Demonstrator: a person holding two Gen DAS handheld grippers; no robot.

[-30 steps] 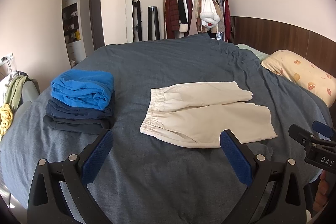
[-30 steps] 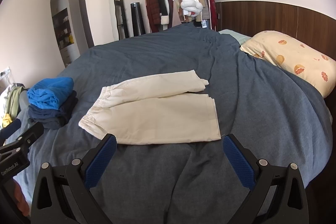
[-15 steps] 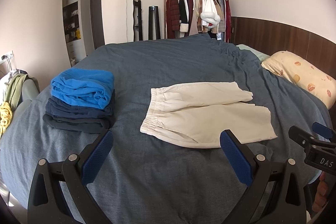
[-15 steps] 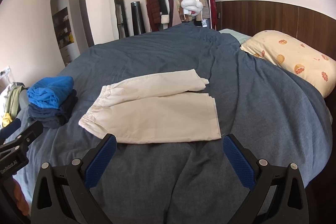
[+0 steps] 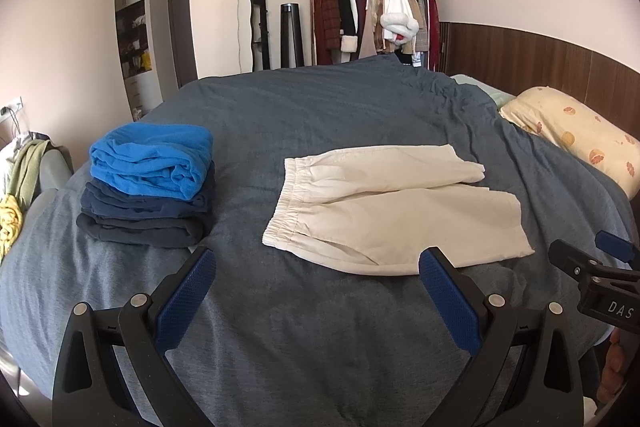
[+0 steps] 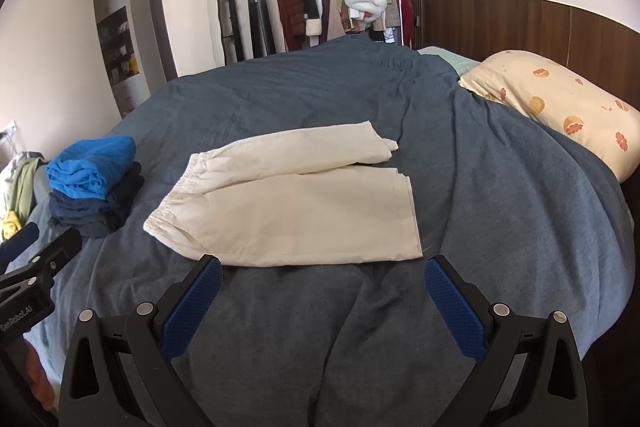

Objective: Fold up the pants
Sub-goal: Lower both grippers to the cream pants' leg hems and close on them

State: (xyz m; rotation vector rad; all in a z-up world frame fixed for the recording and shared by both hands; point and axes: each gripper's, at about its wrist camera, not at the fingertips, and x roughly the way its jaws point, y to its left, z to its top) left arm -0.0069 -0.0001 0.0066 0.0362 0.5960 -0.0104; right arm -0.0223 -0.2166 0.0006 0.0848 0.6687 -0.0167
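Change: almost nothing shifts across the last second; both grippers hang at the same spot short of the near edge of the cream pants [image 5: 394,209], and the cloth lies as it did.
Meaning: the fold has not begun; this reads as a pause before the first grasp.
Pants: spread flat on the blue-grey duvet [image 5: 320,327], waistband toward the clothes stack [image 5: 150,183], the two legs running away from it toward the pillow [image 5: 576,131].
Far leg: its cuff is turned up, so it ends shorter than the near leg.
Left gripper [image 5: 316,287]: fingers spread wide, nothing between them, just short of the pants' near edge.
Right gripper [image 6: 320,289]: likewise spread wide and empty, near the cuff end of the pants' near edge.
Count, pants to fold: one.
Count, stack: one bright blue piece on top of dark navy pieces, seemingly three or four; the layers blur.
Count, grippers: two.
Count, pillows: one.
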